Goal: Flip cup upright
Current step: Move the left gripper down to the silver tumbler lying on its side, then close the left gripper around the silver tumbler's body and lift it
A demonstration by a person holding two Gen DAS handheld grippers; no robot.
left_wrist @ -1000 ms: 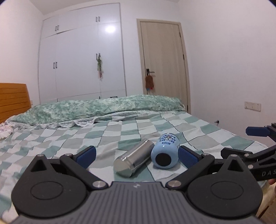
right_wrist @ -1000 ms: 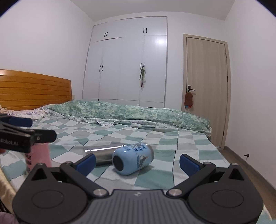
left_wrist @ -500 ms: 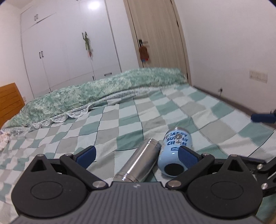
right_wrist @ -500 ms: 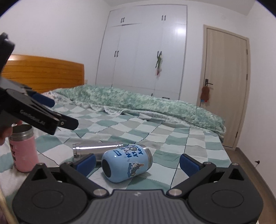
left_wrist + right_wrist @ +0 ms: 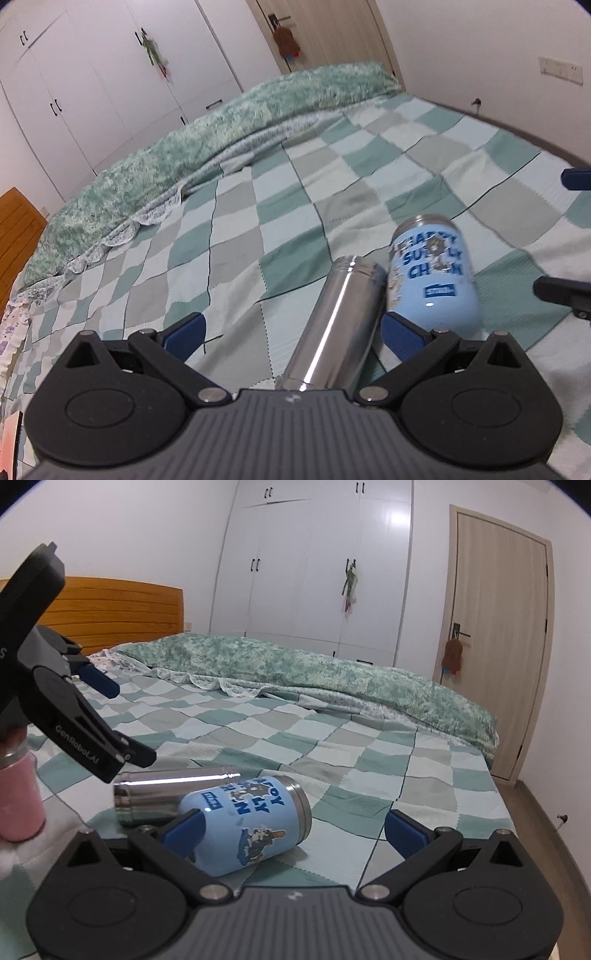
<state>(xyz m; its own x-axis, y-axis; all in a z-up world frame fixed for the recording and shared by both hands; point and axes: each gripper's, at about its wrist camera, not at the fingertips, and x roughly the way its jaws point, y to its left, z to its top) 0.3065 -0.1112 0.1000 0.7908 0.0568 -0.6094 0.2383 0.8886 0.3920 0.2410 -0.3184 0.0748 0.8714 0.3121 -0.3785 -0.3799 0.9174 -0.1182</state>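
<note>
A light blue cup (image 5: 432,280) with blue lettering lies on its side on the checked bedspread (image 5: 258,229). It also shows in the right wrist view (image 5: 247,823). A steel bottle (image 5: 332,328) lies on its side right beside it, also in the right wrist view (image 5: 162,794). My left gripper (image 5: 291,332) is open, with the steel bottle between its fingers and the blue cup just outside the right finger. My right gripper (image 5: 291,827) is open, with the blue cup's open end between its fingers. Neither gripper holds anything.
A pink cup (image 5: 18,797) stands upright at the left of the right wrist view. A green quilt (image 5: 314,672) is heaped along the far side of the bed. A wooden headboard (image 5: 110,613), white wardrobe (image 5: 314,565) and door (image 5: 498,635) stand behind.
Both grippers have moved forward and down toward the bed. The bottle and blue cup now sit closer, the bottle between my left fingers. The cups have not moved.
</note>
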